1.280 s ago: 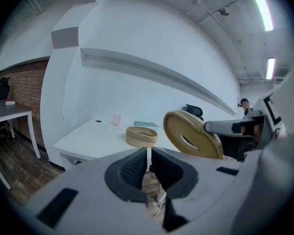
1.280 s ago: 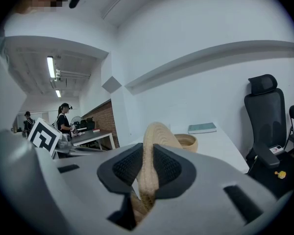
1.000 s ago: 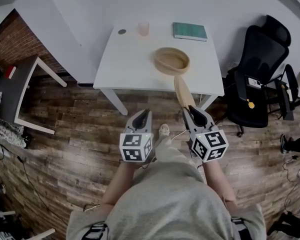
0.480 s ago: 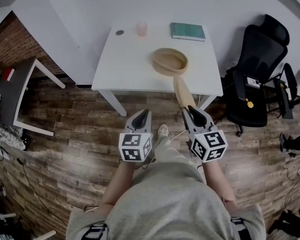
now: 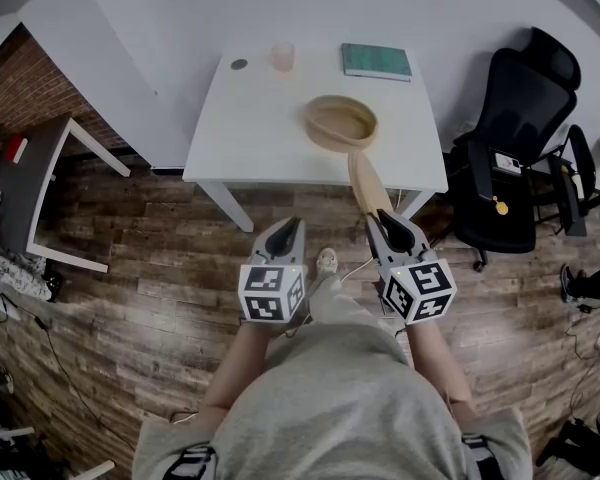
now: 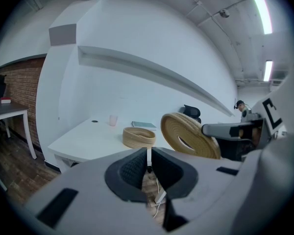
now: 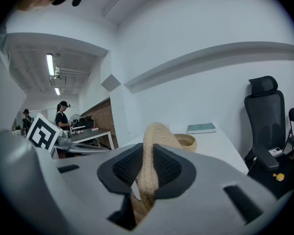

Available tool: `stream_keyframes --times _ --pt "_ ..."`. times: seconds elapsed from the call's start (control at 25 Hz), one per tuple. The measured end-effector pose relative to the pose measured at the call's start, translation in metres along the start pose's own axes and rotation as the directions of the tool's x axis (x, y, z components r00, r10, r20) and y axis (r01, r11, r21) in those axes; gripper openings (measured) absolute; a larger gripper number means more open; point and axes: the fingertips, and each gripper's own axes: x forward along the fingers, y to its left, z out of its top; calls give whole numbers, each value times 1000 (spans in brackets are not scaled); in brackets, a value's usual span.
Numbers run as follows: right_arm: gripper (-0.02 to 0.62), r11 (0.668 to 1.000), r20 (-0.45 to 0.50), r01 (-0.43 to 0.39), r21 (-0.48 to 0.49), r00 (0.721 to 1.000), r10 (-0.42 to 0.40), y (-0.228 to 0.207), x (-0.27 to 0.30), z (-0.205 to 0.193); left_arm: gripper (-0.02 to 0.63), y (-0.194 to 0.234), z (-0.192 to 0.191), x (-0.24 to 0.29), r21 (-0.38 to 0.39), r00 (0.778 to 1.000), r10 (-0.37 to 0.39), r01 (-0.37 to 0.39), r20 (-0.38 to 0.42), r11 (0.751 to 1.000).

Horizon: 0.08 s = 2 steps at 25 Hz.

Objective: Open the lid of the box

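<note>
The box (image 5: 341, 121), a round woven basket, stands open on the white table (image 5: 245, 118); it also shows in the left gripper view (image 6: 139, 137) and the right gripper view (image 7: 186, 141). Its flat woven lid (image 5: 364, 181) is held on edge, away from the table, with my right gripper (image 5: 387, 219) shut on its rim (image 7: 152, 151). In the left gripper view the lid (image 6: 188, 135) hangs to the right. My left gripper (image 5: 291, 226) is beside it, over the wooden floor, jaws shut with nothing between them (image 6: 148, 153).
A green book (image 5: 377, 61), a pink cup (image 5: 283, 56) and a small dark disc (image 5: 240, 64) lie at the table's far edge. A black office chair (image 5: 520, 148) stands right of the table, a grey desk (image 5: 20, 183) at the left. People stand far off in the right gripper view.
</note>
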Motion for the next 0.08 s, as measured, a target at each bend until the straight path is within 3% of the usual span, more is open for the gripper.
stream_keyframes --times 0.08 --pt "67 1000 1 1 -2 1000 -1 0 2 0 26 1 1 1 -1 1000 -3 3 1 1000"
